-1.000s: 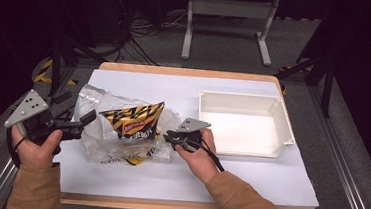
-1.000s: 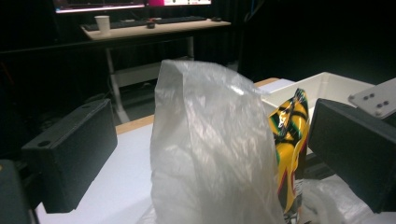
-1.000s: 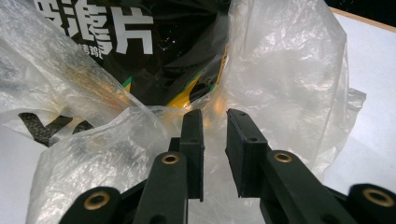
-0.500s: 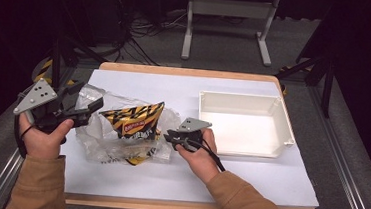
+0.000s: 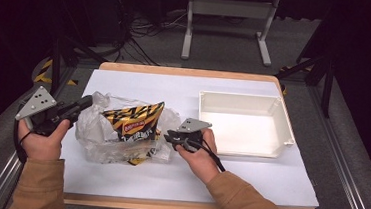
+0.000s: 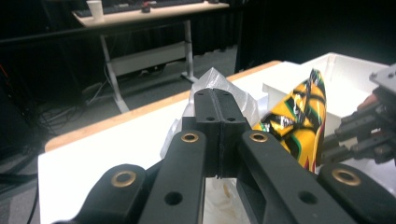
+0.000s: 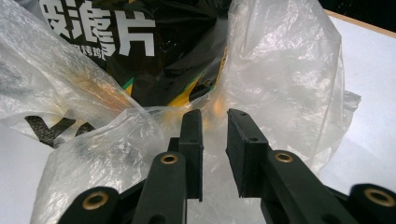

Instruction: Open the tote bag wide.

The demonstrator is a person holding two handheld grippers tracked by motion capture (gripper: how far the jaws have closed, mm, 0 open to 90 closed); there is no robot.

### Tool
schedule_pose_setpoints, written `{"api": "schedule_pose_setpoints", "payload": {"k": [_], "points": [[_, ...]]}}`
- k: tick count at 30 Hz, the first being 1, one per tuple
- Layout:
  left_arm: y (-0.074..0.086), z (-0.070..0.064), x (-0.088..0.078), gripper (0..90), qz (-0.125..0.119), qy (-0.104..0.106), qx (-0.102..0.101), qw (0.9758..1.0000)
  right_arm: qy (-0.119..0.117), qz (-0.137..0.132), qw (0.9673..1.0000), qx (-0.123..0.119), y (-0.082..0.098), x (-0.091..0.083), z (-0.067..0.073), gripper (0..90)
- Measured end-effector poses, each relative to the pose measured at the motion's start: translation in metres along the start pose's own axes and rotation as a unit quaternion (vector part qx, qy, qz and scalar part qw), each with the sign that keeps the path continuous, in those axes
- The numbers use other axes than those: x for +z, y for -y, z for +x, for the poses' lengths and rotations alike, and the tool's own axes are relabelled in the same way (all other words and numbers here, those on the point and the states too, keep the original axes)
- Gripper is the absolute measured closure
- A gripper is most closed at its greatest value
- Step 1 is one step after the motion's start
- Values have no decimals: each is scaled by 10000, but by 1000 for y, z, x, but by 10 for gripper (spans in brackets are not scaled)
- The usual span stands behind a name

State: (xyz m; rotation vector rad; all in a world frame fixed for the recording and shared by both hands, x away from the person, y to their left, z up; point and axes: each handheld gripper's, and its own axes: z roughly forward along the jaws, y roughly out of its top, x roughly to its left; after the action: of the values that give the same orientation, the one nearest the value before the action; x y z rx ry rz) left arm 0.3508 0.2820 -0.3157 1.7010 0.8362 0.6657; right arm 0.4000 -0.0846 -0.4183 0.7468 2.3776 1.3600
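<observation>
A crumpled clear plastic bag [image 5: 95, 140] lies on the white table sheet and holds a yellow-and-black snack packet [image 5: 134, 120]. My left gripper [image 5: 87, 101] is at the bag's upper left edge. Its jaws have just been closing and now meet, with film [image 6: 215, 77] rising from their tips in the left gripper view [image 6: 215, 93]. My right gripper [image 5: 168, 135] is at the bag's right edge. Its jaws [image 7: 215, 116] stand a little apart on a bunched fold of the bag [image 7: 280, 70], with the packet [image 7: 140, 56] just beyond.
A white rectangular bin [image 5: 239, 97] stands at the right of the table, close to my right hand. The wooden table edge [image 5: 186, 72] runs along the back. Metal rails flank the table, and cables and a stand sit on the dark floor beyond.
My left gripper moved right and up to the bag's upper left corner, and its jaws went from wide open to shut there. The right gripper stayed still.
</observation>
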Motion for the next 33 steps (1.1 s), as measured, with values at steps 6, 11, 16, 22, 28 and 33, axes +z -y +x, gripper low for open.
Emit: {"api": "schedule_pose_setpoints", "payload": {"k": [6,11,16,22,28,33], "points": [[19,7,0,900,124,-314,-143,9993,3,4,10000,5,1,0,0,761],[35,11,-2,900,286,-443,-222,9984,10,17,10000,14,2,0,0,761],[57,9,6,900,605,-394,-241,9971,25,31,10000,31,4,1,0,761],[90,9,23,900,1153,-272,-358,9923,38,95,9999,48,7,4,-1,760],[106,11,35,899,1436,-153,-487,9883,69,132,9999,-14,10,7,1,744],[112,6,49,899,1786,-61,-388,9831,72,176,9998,-59,12,10,4,732]]}}
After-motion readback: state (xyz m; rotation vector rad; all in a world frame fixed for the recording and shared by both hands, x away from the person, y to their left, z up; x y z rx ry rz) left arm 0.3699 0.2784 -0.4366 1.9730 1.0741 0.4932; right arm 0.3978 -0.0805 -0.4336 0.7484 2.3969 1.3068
